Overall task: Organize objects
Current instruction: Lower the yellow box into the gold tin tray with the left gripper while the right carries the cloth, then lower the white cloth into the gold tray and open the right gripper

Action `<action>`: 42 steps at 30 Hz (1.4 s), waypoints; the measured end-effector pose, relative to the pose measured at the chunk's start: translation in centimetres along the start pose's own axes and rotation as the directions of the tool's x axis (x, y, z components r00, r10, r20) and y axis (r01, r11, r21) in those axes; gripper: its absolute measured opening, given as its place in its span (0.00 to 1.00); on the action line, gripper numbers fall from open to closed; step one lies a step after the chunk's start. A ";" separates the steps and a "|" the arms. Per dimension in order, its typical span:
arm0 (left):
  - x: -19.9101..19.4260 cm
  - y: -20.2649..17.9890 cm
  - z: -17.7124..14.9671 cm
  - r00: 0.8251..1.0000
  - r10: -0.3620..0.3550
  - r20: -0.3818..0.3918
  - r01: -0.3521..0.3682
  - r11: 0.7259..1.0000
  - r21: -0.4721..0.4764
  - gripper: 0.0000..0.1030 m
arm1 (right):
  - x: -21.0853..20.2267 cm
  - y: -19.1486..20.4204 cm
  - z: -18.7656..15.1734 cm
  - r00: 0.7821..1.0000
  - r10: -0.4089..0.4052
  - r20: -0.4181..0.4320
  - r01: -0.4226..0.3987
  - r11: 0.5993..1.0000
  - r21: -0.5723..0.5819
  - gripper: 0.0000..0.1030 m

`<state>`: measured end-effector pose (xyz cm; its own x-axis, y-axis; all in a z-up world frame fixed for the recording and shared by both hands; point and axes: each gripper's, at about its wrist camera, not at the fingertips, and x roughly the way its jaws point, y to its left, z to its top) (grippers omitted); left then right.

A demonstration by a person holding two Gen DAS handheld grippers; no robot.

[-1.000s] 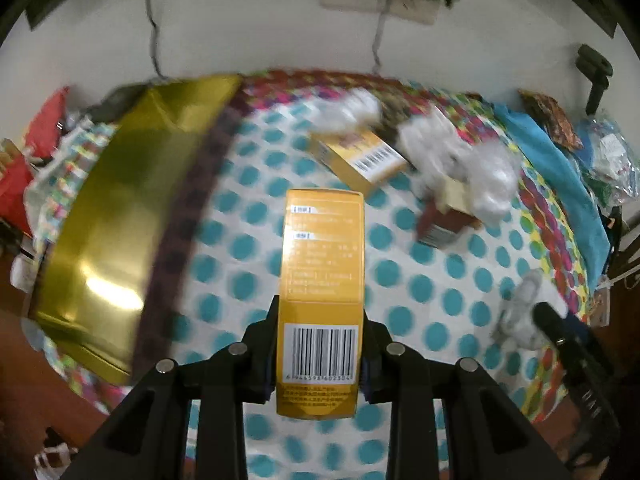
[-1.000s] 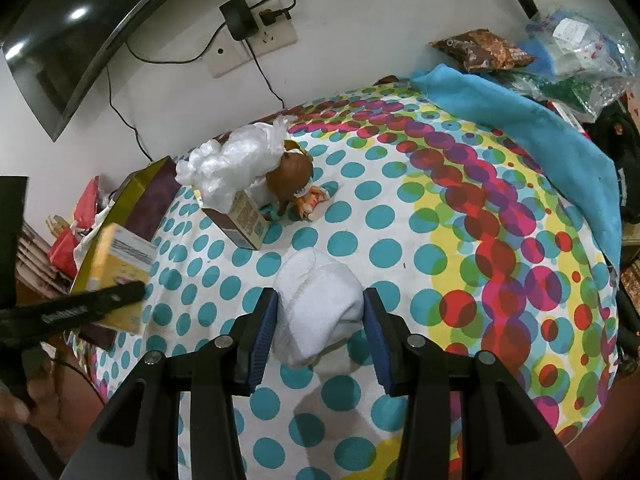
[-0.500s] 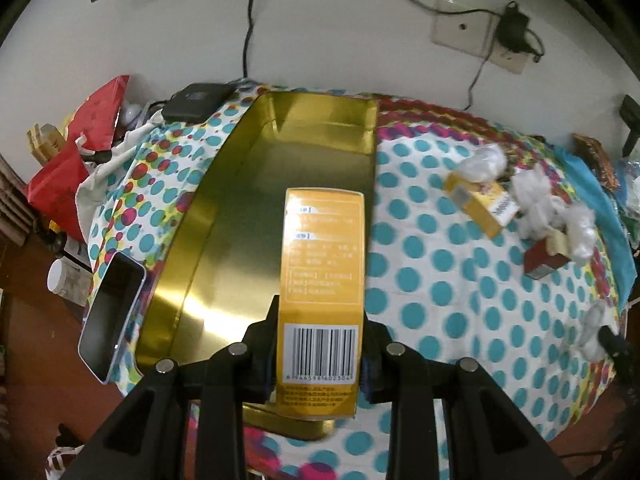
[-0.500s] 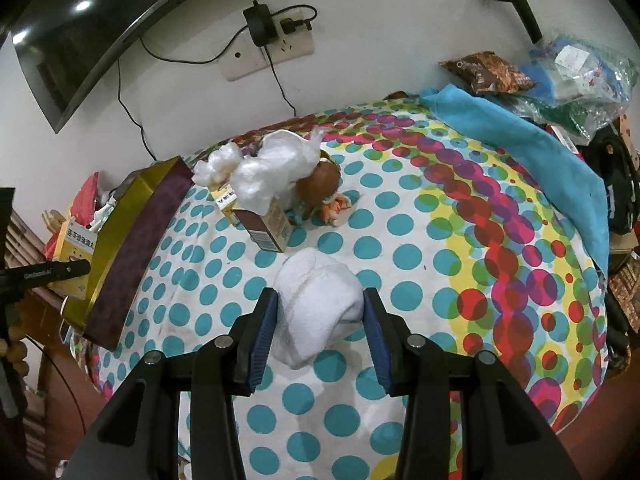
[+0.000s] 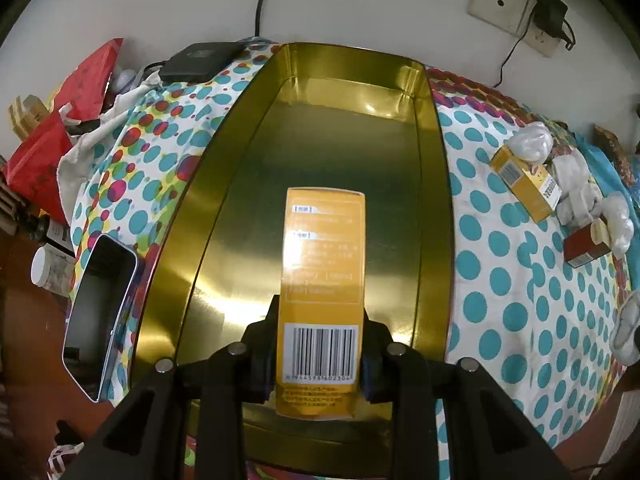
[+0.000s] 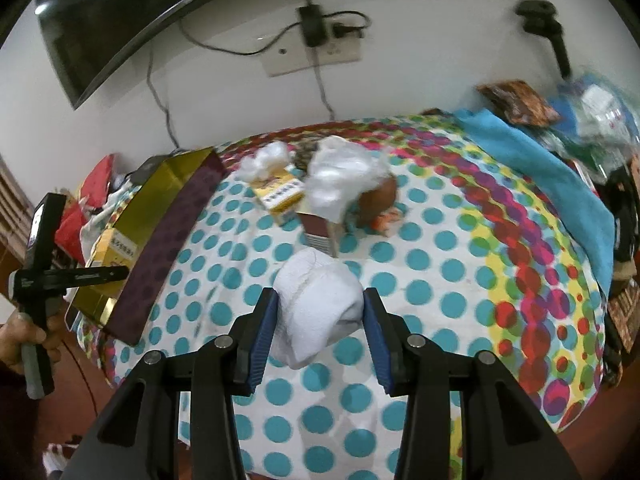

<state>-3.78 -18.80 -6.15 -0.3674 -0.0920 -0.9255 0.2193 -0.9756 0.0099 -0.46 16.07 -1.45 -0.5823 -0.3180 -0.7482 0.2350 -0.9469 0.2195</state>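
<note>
My left gripper [image 5: 318,356] is shut on an orange carton with a barcode [image 5: 322,280] and holds it over the inside of a large gold tin [image 5: 240,184]. My right gripper [image 6: 320,328] is shut on a rolled white cloth [image 6: 316,304], held above the dotted tablecloth. The gold tin [image 6: 168,184] and the left gripper with its carton [image 6: 116,248] also show at the left of the right wrist view. A second orange carton [image 5: 528,180], a dark red box [image 5: 586,242] and white crumpled wraps [image 5: 576,176] lie to the right of the tin.
A small open grey tin [image 5: 100,300] lies left of the gold tin. A black device [image 5: 200,60] and red bags [image 5: 40,160] sit at the back left. A brown doll [image 6: 378,200], a blue cloth [image 6: 552,168] and snack bags [image 6: 516,102] show in the right wrist view.
My left gripper has swung left with the orange carton, from over the dotted cloth to over the gold tin's inside. My right gripper keeps hold of the white cloth and has shifted a little.
</note>
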 end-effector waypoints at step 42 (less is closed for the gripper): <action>-5.6 5.4 -5.3 0.986 -0.049 0.158 0.065 0.993 -0.097 0.45 | 17.0 24.6 9.4 0.984 0.109 -0.140 -0.151 0.927 -0.343 0.39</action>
<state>4.22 -22.50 -2.89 -0.5157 -0.0741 -0.8536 0.2818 -0.9555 -0.0873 -11.89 -13.14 -2.90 -0.4387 -0.4092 -0.8001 0.5730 -0.8132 0.1017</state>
